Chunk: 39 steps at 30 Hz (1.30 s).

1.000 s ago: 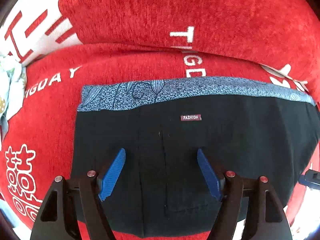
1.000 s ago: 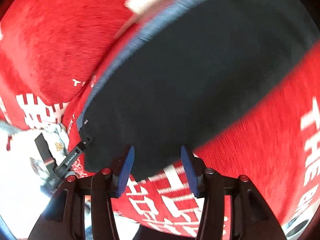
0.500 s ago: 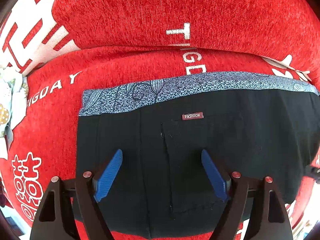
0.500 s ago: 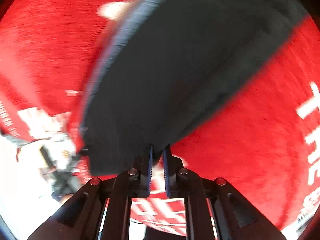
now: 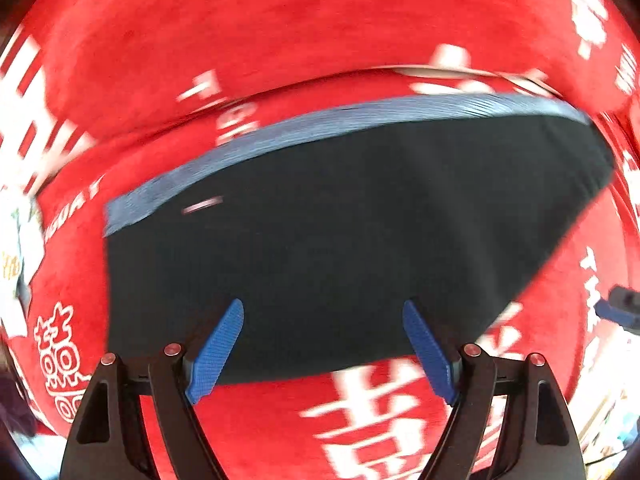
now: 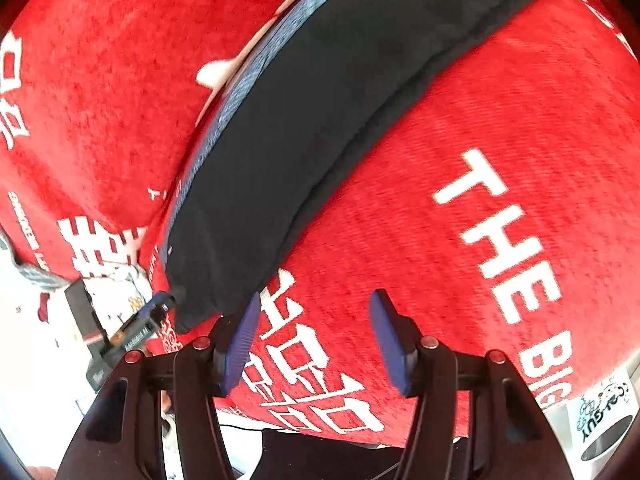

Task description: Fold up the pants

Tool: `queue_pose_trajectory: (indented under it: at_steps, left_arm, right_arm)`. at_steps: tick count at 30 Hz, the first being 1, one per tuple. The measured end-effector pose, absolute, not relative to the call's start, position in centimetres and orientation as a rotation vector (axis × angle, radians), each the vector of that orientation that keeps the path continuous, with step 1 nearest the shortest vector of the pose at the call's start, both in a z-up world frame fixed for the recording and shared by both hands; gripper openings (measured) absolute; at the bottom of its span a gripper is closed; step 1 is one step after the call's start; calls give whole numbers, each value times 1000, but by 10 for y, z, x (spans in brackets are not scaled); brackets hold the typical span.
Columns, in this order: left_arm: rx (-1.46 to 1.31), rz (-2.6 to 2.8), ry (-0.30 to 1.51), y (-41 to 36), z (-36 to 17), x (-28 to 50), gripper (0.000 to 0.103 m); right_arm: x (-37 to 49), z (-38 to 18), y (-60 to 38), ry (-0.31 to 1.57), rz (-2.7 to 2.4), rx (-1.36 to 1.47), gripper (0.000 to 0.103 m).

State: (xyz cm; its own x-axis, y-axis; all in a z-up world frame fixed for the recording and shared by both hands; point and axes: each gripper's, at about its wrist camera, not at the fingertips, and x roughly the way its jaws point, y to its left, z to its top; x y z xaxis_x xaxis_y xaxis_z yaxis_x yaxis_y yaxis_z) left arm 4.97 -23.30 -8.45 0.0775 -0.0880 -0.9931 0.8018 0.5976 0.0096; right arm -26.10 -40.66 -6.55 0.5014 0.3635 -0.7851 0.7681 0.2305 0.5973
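Observation:
Black pants point(image 5: 340, 248) with a blue patterned waistband point(image 5: 320, 128) lie folded flat on a red blanket point(image 5: 280, 32) with white lettering. My left gripper point(image 5: 324, 344) is open and empty, its blue pads over the pants' near edge. In the right wrist view the pants point(image 6: 320, 120) run diagonally, layered edge towards me. My right gripper point(image 6: 316, 336) is open and empty, just right of the pants' near corner, over the red blanket point(image 6: 440, 260). The left gripper point(image 6: 136, 328) shows at that corner.
A white patterned cloth point(image 5: 16, 248) lies at the blanket's left edge. A white sticker and round opening point(image 6: 604, 420) sit past the blanket's right edge. Dark fabric point(image 6: 320, 456) lies below the right gripper. The right gripper's tip point(image 5: 620, 308) shows at the left view's right edge.
My right gripper shut on the pants' near corner half a second ago, then opened and let go. My left gripper stayed open and swung, so the pants now look tilted.

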Motion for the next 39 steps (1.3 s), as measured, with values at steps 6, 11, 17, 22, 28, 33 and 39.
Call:
queue_pose_trajectory:
  at_steps: [6, 11, 17, 22, 28, 33, 39]
  left_arm:
    - [638, -809, 1349, -314, -90, 16, 83]
    - [656, -737, 1339, -366, -123, 2, 83]
    - [634, -666, 1319, -366, -138, -8, 84]
    - [631, -659, 1346, -367, -138, -6, 84]
    - [657, -652, 1365, -372, -139, -6, 84]
    - [660, -651, 1365, -372, -140, -5, 85]
    - [662, -644, 1370, -374, -139, -3, 86]
  right_arm:
    - [-321, -51, -471, 956, -494, 1356, 61]
    - [-365, -68, -566, 843, -650, 1376, 61]
    - [-393, -103, -665, 722, -746, 1443, 58]
    - [-392, -123, -696, 754, -694, 1469, 8]
    - [-429, -123, -685, 757, -663, 1471, 15]
    - [-459, -127, -684, 632, -691, 1541, 66]
    - [-450, -142, -703, 569, -662, 1692, 12]
